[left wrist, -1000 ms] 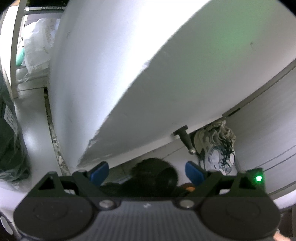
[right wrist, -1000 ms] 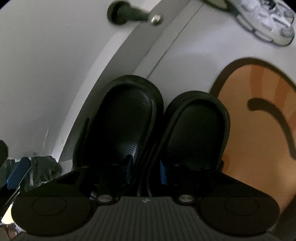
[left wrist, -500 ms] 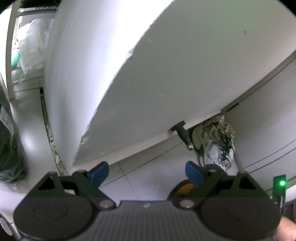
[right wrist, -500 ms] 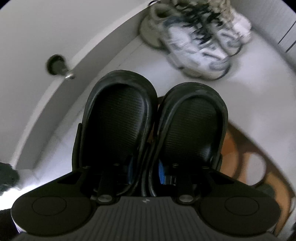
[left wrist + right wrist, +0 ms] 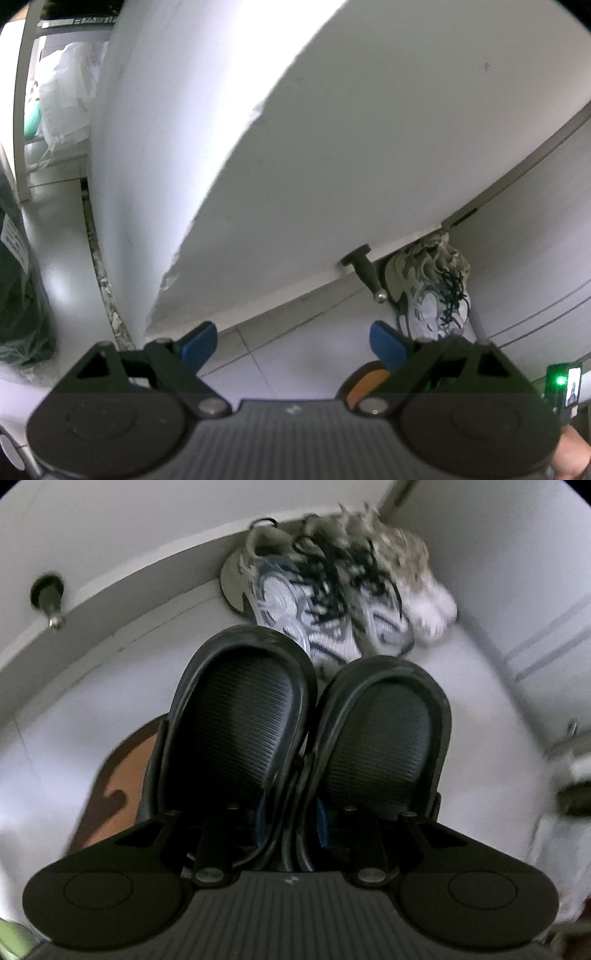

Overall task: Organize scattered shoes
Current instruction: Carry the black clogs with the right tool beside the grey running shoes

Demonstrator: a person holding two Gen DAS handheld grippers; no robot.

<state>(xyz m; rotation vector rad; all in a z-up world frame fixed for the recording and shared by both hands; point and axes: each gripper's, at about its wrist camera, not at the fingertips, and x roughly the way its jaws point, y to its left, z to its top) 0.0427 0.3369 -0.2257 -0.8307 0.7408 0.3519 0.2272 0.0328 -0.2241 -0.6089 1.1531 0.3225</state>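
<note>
Gripping: right tongs [image 5: 290,823] closed on the inner edges of the pair of black slippers [image 5: 306,734], both pinched side by side, ribbed footbeds facing the camera, toes pointing away.
Right tongs, change: a second ago over the wall base with the door stopper [image 5: 48,598] ahead and the orange mat [image 5: 122,775] to the right of the pair; now swung across, mat at lower left, stopper far left, white sneakers [image 5: 332,602] straight ahead of the slipper toes.
Left tongs [image 5: 295,345]: wide open, blue pads [image 5: 197,341] apart, nothing between them, only bare floor tiles [image 5: 288,354] below.
Left view, change: dark slipper mass seen between the pads a second ago now gone; mat edge and floor exposed instead.
Slippers, place: lifted off the floor by the look of it, hanging from the right tongs, just short of the sneakers in the right view.
Sneakers, place: on the floor in the corner where the white wall [image 5: 332,147] meets the grey panel [image 5: 535,258], heels to the wall, laces loose.
Meaning for the task: slippers picked up and carried toward the corner pair, so probably to be set down beside the sneakers in one row.
Next call: lowering with soles flat, toes lined with the sneakers, clear of the laces.
Risk: grip on thin inner rims only, one slipper possibly slipping or twisting on release.
</note>
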